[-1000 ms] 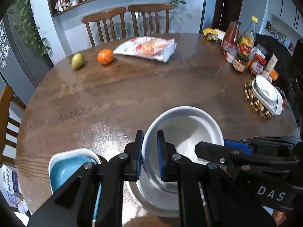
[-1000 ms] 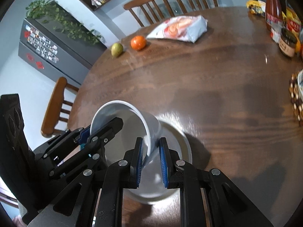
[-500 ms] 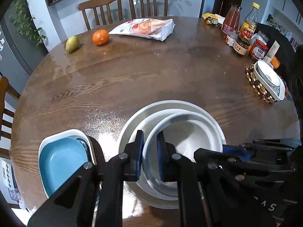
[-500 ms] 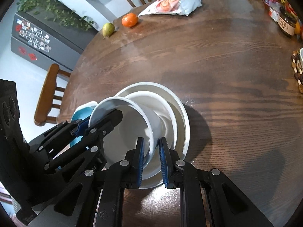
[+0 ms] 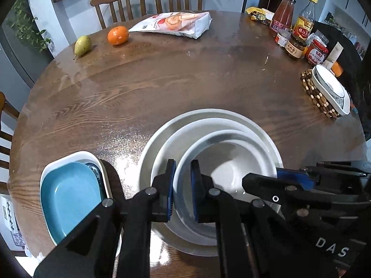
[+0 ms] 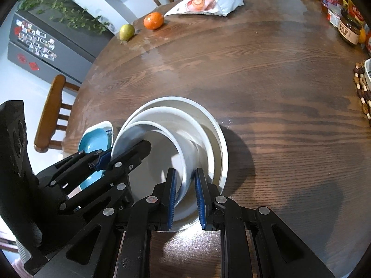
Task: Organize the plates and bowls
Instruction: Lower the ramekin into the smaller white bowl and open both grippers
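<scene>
Bowl, clenched at nine and three o'clock by left gripper and right gripper, sits nested in the stack, release pending; blue dish already nested at eight

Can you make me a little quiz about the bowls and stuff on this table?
1. True or false: both grippers pinch the rim of the same white bowl.
2. Which fruit lies nearer the snack bag: A the pear, B the orange?
3. What colour is the dish beside the stacked bowls?

Key: 1 true, the left gripper and right gripper each clamp it. 2 B. 3 blue.
</scene>
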A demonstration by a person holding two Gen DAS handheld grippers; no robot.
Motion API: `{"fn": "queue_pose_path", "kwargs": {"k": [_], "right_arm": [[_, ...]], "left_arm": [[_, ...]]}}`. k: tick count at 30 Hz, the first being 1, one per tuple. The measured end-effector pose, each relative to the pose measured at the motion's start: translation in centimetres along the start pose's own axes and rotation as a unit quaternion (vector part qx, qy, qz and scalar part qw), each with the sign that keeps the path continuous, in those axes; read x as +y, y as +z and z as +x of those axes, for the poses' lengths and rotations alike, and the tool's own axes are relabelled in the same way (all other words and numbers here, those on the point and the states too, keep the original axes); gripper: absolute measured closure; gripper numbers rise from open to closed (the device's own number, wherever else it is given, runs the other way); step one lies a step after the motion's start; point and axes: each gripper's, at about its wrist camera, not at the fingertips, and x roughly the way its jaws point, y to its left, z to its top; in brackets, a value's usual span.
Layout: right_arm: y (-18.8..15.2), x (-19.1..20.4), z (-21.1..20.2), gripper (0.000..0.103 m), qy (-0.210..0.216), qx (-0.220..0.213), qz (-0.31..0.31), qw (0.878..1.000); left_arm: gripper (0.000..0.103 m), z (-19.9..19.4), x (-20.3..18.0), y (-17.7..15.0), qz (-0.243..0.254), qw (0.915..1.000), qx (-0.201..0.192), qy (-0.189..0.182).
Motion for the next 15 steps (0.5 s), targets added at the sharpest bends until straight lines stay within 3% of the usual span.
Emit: {"fn": "queue_pose_path", "kwargs": {"k": [9, 15], "right_arm": [[0.2, 0.8, -1.1, 0.084, -0.020, -0.026, -0.019, 0.999], [0.1, 0.7, -1.4, 0.084, -0.021, -0.031, -0.017, 0.999]], "left_arm": [[0.094, 0.3, 0.4, 0.1, -0.005, 1.0000, 0.005, -0.005], [0.088, -0.4, 0.7, 0.3, -0.011, 0.9999, -0.001, -0.012]]}}
